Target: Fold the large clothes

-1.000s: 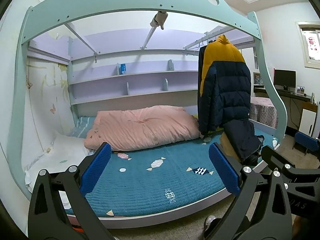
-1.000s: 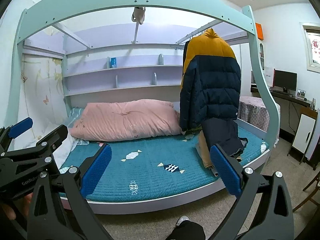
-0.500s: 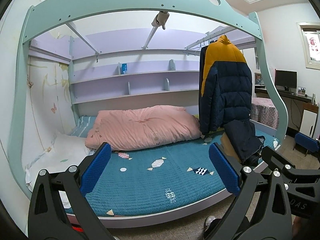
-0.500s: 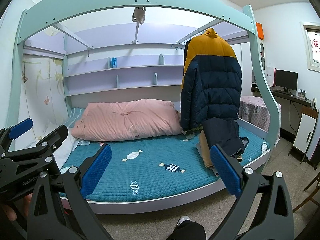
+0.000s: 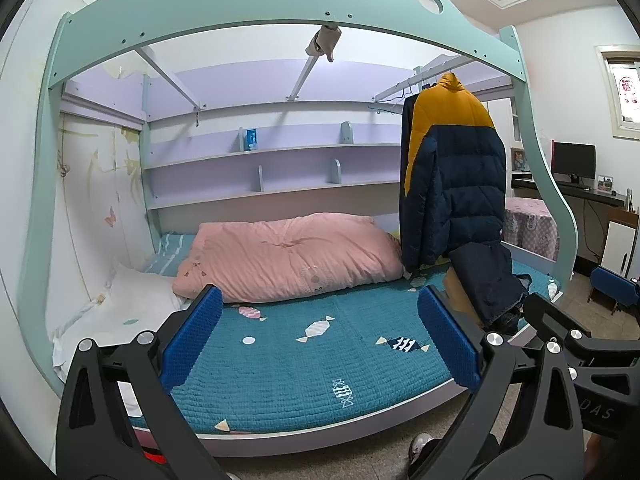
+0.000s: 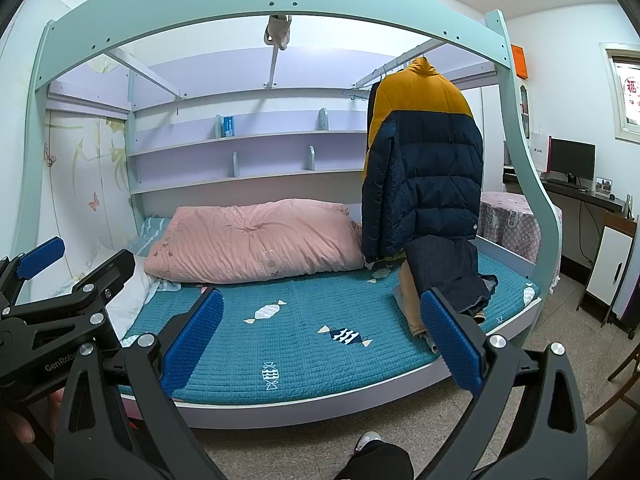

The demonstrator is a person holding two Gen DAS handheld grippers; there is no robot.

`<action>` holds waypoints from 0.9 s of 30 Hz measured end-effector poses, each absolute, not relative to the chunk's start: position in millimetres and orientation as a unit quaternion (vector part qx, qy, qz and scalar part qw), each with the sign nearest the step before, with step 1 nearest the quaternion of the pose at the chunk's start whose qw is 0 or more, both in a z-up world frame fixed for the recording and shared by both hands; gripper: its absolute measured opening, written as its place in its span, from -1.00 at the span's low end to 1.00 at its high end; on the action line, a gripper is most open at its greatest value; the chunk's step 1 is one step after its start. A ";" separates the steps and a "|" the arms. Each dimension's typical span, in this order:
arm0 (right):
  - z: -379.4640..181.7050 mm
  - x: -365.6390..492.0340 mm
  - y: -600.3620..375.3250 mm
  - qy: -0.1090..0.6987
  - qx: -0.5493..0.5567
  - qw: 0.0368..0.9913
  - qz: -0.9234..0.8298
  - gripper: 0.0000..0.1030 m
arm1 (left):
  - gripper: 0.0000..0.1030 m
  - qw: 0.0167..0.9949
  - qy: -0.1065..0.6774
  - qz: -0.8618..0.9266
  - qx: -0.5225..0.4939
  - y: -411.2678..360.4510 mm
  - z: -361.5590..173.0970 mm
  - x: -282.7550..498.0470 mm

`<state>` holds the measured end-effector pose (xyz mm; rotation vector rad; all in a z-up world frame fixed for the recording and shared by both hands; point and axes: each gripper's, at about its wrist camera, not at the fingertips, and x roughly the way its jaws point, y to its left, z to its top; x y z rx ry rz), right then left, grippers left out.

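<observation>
A yellow and navy puffer jacket (image 5: 452, 176) hangs from a rail at the right end of the bed; it also shows in the right wrist view (image 6: 420, 168). Below it dark jeans (image 5: 486, 280) and a tan garment (image 6: 412, 304) lie heaped on the teal mattress (image 5: 304, 360). My left gripper (image 5: 320, 336) is open and empty, held in front of the bed. My right gripper (image 6: 320, 336) is open and empty too, well short of the clothes.
A pink duvet (image 5: 288, 256) lies along the back of the bed, a white pillow (image 5: 120, 304) at the left. The mint bed frame arch (image 5: 280, 4) spans overhead. A desk with a monitor (image 5: 572, 160) stands at the right. My shoe (image 6: 368, 440) shows on the floor.
Both views have shifted slightly; the grippers stay open and empty in front of the bed. Nothing on the bed has moved.
</observation>
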<state>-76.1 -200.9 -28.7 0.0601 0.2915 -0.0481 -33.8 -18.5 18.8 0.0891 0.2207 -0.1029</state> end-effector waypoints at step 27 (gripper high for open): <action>-29.7 -77.7 -200.5 0.147 0.033 0.988 -0.024 0.85 | 0.91 0.992 0.107 -0.043 0.043 -24.8 20.8 -38.5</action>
